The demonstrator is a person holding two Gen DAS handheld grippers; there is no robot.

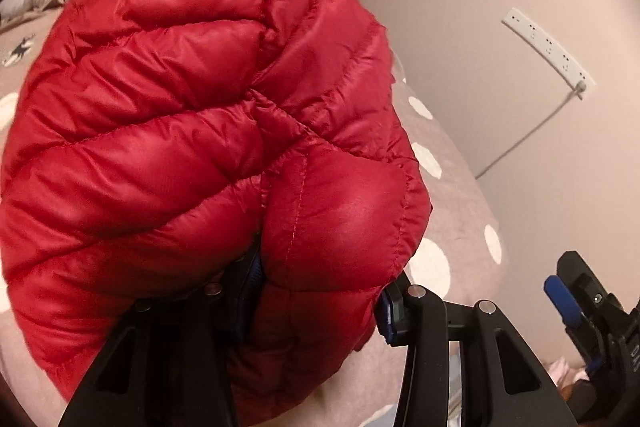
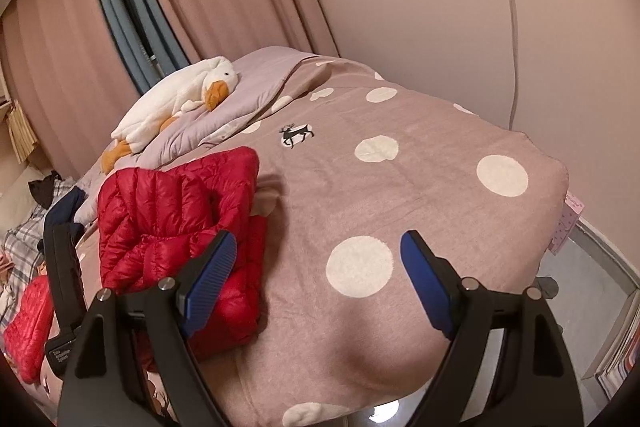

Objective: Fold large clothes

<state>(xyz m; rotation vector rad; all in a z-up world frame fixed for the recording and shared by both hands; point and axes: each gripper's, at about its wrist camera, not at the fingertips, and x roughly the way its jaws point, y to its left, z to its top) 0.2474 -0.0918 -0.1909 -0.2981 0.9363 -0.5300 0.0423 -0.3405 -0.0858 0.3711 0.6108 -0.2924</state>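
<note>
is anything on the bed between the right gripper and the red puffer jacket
Nothing visible is. The right gripper hangs open above the dotted blanket, and the red puffer jacket lies just beside and behind its left finger, with only bare blanket around. The left gripper has a puffed section of the jacket between its fingers.

Small white words, "Data Acquisition System", stand on the black left gripper (image 2: 60, 349); no other words can be read.

A red quilted down jacket (image 2: 176, 219) is seen folded into a puffy bundle, glossy and creased, laid near the left edge of the dotted bedspread (image 2: 400, 187), partly propped upward.
</note>
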